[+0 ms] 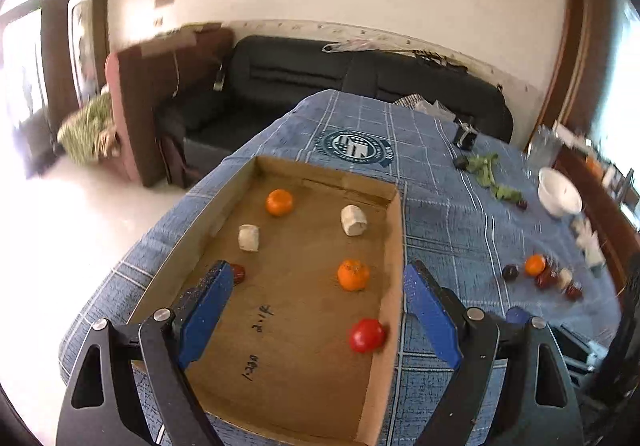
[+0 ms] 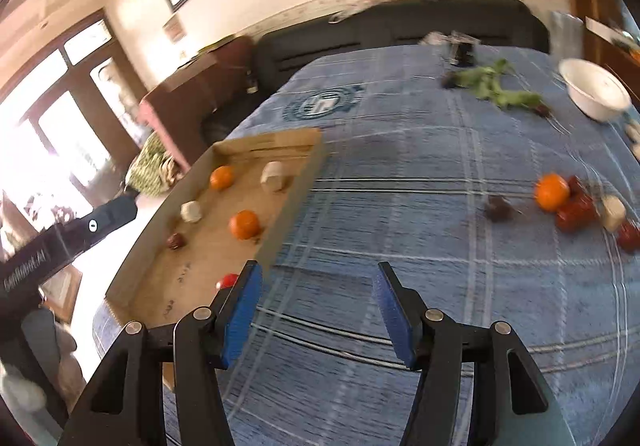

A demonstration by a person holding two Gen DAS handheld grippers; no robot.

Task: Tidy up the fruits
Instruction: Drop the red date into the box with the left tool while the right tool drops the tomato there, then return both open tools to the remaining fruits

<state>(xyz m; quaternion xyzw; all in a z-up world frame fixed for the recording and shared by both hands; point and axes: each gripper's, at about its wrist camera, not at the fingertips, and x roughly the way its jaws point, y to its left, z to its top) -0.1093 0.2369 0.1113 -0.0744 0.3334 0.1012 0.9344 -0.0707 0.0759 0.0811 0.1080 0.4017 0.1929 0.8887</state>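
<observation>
Left wrist view showed the left gripper (image 1: 318, 286) spread wide and empty above the box (image 1: 394, 246), which held two oranges (image 1: 353, 275), a tomato (image 1: 366, 335), two pale chunks (image 1: 353, 221) and a dark fruit (image 1: 238, 273); right gripper (image 2: 316, 278) hung wide open, empty, just right of the box, a fruit pile (image 2: 552, 192) far right of it

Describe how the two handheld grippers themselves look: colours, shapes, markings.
Both match. The left gripper and the right gripper each have black angular linkage arms with triangular cut-outs and round silver pivot pins, ending in flat blue rectangular jaws with a speckled face. No cables or sleeves show.
</observation>
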